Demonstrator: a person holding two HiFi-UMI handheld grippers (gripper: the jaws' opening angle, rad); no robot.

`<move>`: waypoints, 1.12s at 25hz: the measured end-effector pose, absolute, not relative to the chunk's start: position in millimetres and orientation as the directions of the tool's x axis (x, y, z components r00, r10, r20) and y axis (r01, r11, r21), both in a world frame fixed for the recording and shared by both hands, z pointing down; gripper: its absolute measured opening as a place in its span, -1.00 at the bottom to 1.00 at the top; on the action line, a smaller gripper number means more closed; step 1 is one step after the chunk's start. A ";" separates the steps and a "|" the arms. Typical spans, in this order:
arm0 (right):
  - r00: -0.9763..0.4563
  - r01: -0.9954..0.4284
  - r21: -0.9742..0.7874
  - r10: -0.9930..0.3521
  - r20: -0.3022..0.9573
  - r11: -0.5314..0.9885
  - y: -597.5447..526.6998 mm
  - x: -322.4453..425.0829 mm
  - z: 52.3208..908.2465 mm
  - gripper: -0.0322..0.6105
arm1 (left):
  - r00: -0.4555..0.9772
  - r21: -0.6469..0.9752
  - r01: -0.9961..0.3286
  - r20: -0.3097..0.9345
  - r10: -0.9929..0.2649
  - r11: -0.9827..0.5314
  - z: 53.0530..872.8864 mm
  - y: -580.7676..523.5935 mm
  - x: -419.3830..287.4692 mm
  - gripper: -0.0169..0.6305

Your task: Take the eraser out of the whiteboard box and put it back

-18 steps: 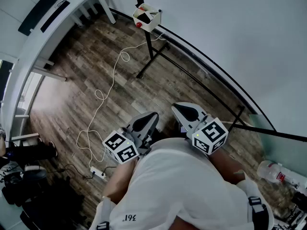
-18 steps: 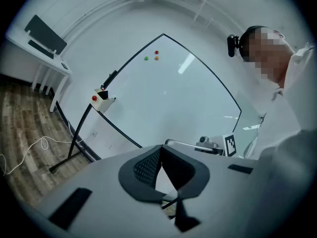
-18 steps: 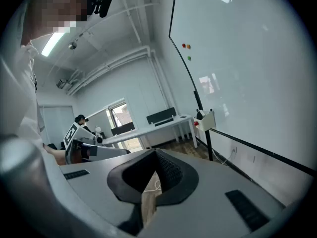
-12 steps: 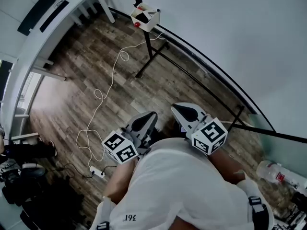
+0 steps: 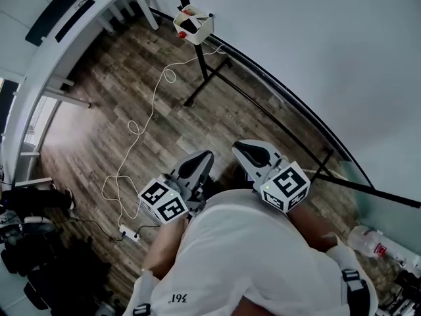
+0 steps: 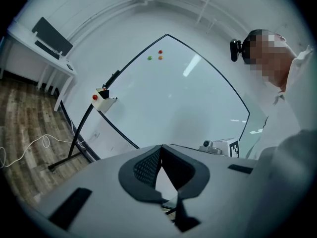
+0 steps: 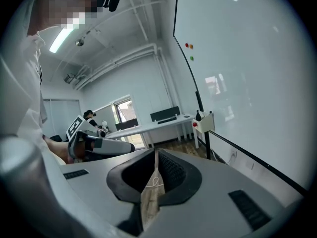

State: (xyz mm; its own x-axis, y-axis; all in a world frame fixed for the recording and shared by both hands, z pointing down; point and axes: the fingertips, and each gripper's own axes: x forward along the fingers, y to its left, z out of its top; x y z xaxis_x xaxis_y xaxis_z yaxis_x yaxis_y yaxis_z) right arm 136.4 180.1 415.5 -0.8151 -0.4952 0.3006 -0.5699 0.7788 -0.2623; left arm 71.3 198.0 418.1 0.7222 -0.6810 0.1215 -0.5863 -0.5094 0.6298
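Observation:
The small white whiteboard box (image 5: 202,29) hangs at the whiteboard's lower left corner, far ahead of both grippers. A dark item, probably the eraser (image 5: 189,24), and a red piece show in it. The box also shows small in the left gripper view (image 6: 104,101) and the right gripper view (image 7: 205,122). My left gripper (image 5: 202,159) and right gripper (image 5: 242,148) are held side by side close to the person's chest, both shut and empty. In their own views the left gripper (image 6: 159,150) and right gripper (image 7: 156,155) have their pads together with nothing between.
The whiteboard (image 5: 316,58) stands on a black stand (image 5: 205,78) over wood floor. A white cable (image 5: 141,129) runs to a power strip (image 5: 129,235). A white desk (image 5: 72,18) is at upper left. A bottle (image 5: 378,242) lies at lower right. A seated person (image 5: 29,206) is at far left.
The head view has shifted slightly, so the box sits a little higher and further left. Both grippers keep the same shut pose near the chest.

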 end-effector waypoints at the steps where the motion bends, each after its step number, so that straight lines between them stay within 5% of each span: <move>1: -0.814 -0.571 -0.262 -0.496 0.302 0.778 177.7 140.5 415.7 -0.82 | 0.719 0.630 -0.589 0.122 -0.684 -0.507 417.5 196.0 74.8 -0.93; 13: -0.831 -0.544 -0.275 -0.465 0.306 0.792 164.7 169.2 429.1 -0.81 | 0.679 0.621 -0.629 0.146 -0.719 -0.468 421.6 190.0 104.5 -0.93; 28: -0.784 -0.611 -0.254 -0.530 0.323 0.750 94.8 119.3 439.6 -0.78 | 0.690 0.626 -0.612 0.124 -0.713 -0.483 428.9 119.4 38.0 -0.93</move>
State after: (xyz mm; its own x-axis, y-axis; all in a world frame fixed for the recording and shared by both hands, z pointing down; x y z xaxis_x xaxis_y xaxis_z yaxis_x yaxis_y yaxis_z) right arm 119.3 94.8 439.6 -0.7840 -0.5303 0.3227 -0.6114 0.7496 -0.2537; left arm 38.0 119.4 428.9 0.6902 -0.7129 0.1243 -0.6120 -0.4833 0.6260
